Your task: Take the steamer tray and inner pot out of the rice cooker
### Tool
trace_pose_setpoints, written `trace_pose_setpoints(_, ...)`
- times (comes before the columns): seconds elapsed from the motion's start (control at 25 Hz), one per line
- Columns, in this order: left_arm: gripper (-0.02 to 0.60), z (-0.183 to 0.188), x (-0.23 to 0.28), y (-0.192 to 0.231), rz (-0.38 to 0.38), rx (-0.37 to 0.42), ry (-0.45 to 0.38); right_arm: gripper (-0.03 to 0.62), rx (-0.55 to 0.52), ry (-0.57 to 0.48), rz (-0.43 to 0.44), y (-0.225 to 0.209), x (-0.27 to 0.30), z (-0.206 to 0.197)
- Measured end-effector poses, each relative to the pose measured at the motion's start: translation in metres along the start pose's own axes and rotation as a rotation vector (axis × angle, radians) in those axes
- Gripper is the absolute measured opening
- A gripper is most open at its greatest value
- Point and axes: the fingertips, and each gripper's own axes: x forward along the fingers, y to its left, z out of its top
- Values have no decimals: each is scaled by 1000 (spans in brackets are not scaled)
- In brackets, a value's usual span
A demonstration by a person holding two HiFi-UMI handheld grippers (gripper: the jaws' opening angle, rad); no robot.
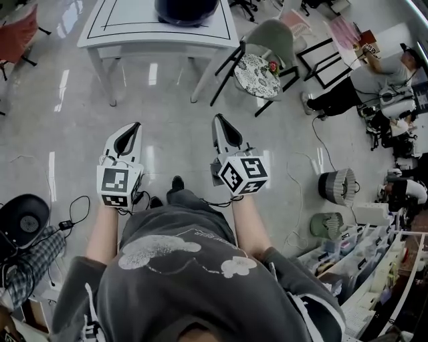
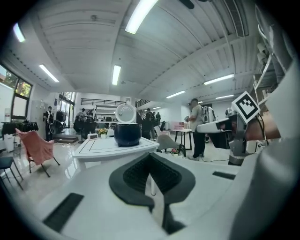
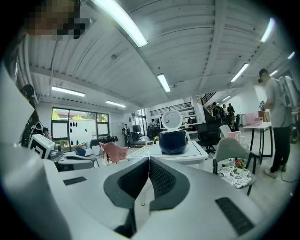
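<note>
A dark blue rice cooker [image 1: 186, 11] stands on a white table [image 1: 134, 30] ahead of me, cut off by the top edge of the head view. In the gripper views the rice cooker [image 2: 127, 133] [image 3: 173, 140] has its white lid [image 3: 171, 119] standing open. What is inside it cannot be seen. My left gripper [image 1: 129, 135] and right gripper [image 1: 225, 129] are held side by side at waist height, well short of the table. Both are shut with nothing between the jaws.
A grey chair [image 1: 271, 40] and a small round patterned side table [image 1: 257, 75] stand right of the table. A red folding chair [image 1: 17, 33] is at the far left. People and cluttered shelves [image 1: 361, 254] fill the right side. Cables trail on the shiny floor [image 1: 167, 127].
</note>
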Motion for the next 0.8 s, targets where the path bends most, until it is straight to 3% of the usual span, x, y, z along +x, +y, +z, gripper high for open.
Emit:
trace_pose_setpoints(0.16,9,8,1,25,82,-26,-31,34,67,-34,-17,-8,8,6)
trace_pose_setpoints(0.2,11,10,3,31,99,-32,-37,73,93,-52,-11,-11,12,10)
trace_pose_setpoints(0.24,51,11,6,37,106,-34,-42,195,118,-61,-3,-14,18,12)
trace_pose_setpoints(0.28,159,12,10,43,110,-33,-48,284,135,-57,2,-17,26,11)
trace_pose_setpoints(0.32,234,13,14,51,120,-33,-56,287,140,-45,6,-21,35,9)
trace_pose_setpoints(0.52,376,18,40,81,190,-59,-133,313,125,-3,14,-47,85,2)
trace_pose_setpoints(0.8,402,40,131,106,154,-71,-85,319,119,4,22,-115,175,20)
